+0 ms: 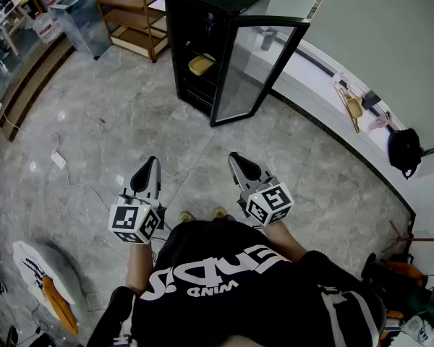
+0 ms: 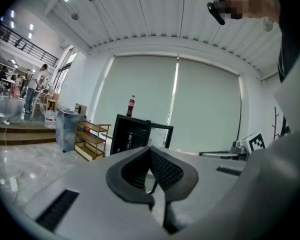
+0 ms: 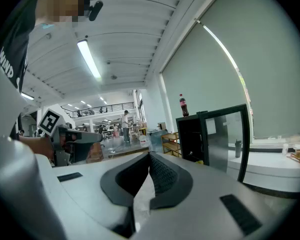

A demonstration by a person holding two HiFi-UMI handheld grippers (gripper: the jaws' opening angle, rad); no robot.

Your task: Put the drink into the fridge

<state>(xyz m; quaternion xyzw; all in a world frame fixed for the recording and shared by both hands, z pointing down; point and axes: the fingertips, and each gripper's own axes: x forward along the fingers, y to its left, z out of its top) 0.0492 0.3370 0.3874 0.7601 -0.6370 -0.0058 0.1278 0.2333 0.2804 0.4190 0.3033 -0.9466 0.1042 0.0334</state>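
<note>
The drink, a dark cola bottle (image 2: 131, 105) with a red cap, stands upright on top of the black fridge (image 1: 202, 42); the right gripper view shows the bottle (image 3: 183, 105) there too. The fridge's glass door (image 1: 254, 63) hangs open toward the right. A yellow item (image 1: 201, 65) lies on a shelf inside. I stand a few steps back on the grey marble floor. My left gripper (image 1: 149, 170) and right gripper (image 1: 238, 163) are held side by side at waist height and point at the fridge. Both are shut with nothing between the jaws (image 2: 150, 151) (image 3: 150, 157).
A wooden shelf cart (image 1: 137, 20) and a grey bin (image 1: 83, 16) stand left of the fridge. A white ledge (image 1: 315, 74) with small items curves along the right wall, and a black bag (image 1: 405, 150) lies by it. A cable and adapter (image 1: 58, 159) lie on the floor at left.
</note>
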